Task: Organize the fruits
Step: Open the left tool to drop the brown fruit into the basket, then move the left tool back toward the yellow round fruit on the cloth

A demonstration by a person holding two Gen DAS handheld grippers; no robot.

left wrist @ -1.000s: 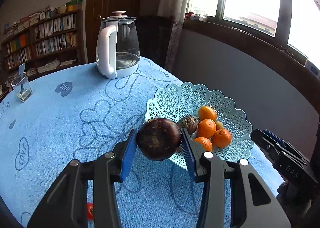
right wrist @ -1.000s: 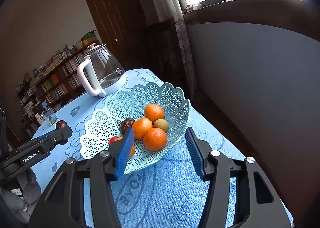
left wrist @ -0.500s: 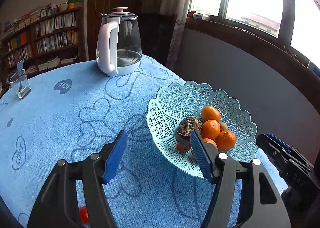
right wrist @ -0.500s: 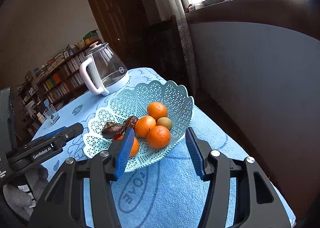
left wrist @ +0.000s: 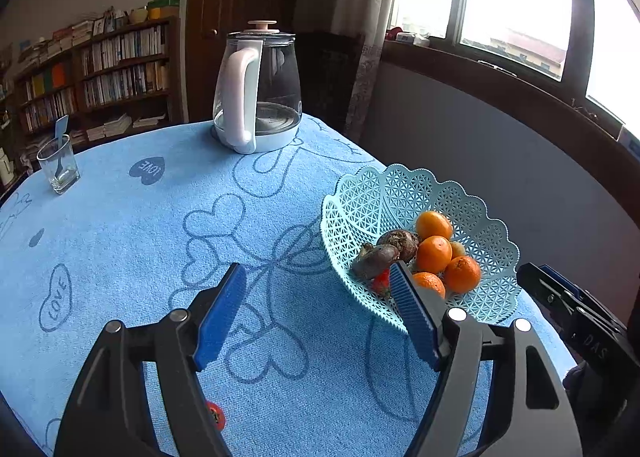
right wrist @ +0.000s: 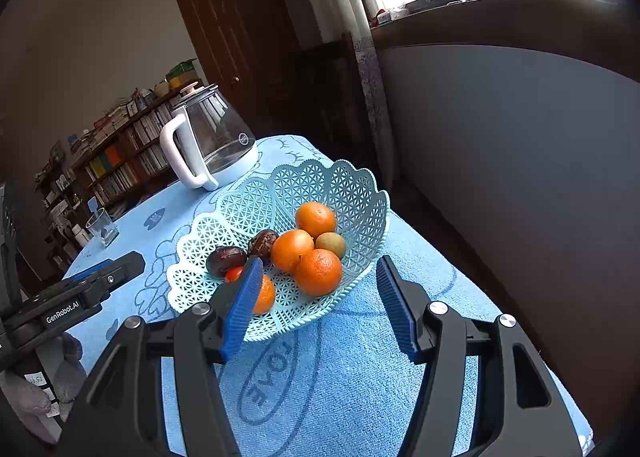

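Observation:
A pale blue lattice basket (left wrist: 400, 193) (right wrist: 320, 181) stands on the blue cloth and holds several oranges (left wrist: 434, 253) (right wrist: 318, 271), two dark brown fruits (left wrist: 376, 259) (right wrist: 226, 259), a kiwi (right wrist: 330, 244) and a small red fruit (right wrist: 233, 273). My left gripper (left wrist: 316, 273) hovers left of the basket; its jaws are opening and nothing is between them. My right gripper (right wrist: 320, 269) sits low before the basket's near rim, also opening, with its pads touching nothing. Another small red fruit (left wrist: 214, 415) lies on the cloth under my left gripper.
A glass kettle with a white handle (left wrist: 256, 97) stands at the table's far side, and a drinking glass with a spoon (left wrist: 58, 165) at far left. The table edge drops off right of the basket toward a grey wall. Bookshelves stand behind.
My left gripper let go of the dark fruit, which now lies in the basket, then opened wide and drew back to the left. My right jaws widened a little.

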